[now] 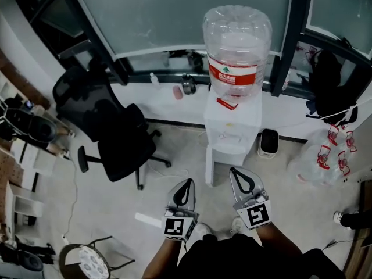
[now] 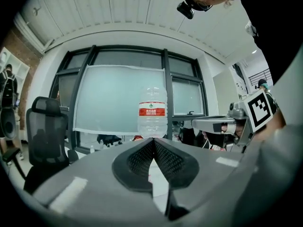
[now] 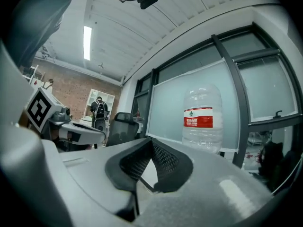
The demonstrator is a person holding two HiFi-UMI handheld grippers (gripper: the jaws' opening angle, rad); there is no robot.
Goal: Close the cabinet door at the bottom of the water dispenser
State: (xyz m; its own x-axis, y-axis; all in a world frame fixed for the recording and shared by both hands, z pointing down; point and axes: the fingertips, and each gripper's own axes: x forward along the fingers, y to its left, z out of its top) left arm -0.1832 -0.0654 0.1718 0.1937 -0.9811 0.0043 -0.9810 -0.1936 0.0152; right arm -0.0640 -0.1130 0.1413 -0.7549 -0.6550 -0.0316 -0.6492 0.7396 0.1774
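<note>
The white water dispenser (image 1: 233,125) stands by the window wall with a clear bottle (image 1: 237,44) with a red label on top. Its bottom cabinet door (image 1: 208,166) stands swung out, edge-on towards me, on the dispenser's left. My left gripper (image 1: 187,182) is shut and empty, a little short of the door and just left of it. Level with it, my right gripper (image 1: 233,171) is shut and empty in front of the dispenser's base. The bottle (image 2: 152,111) rises above the closed jaws in the left gripper view, and the bottle (image 3: 202,119) shows likewise in the right gripper view.
A black office chair (image 1: 110,127) stands left of the dispenser. A small white appliance (image 1: 268,143) and plastic bags (image 1: 325,153) sit on the floor to its right. A round stool (image 1: 87,261) is at the lower left. Shelving (image 1: 17,173) lines the left edge.
</note>
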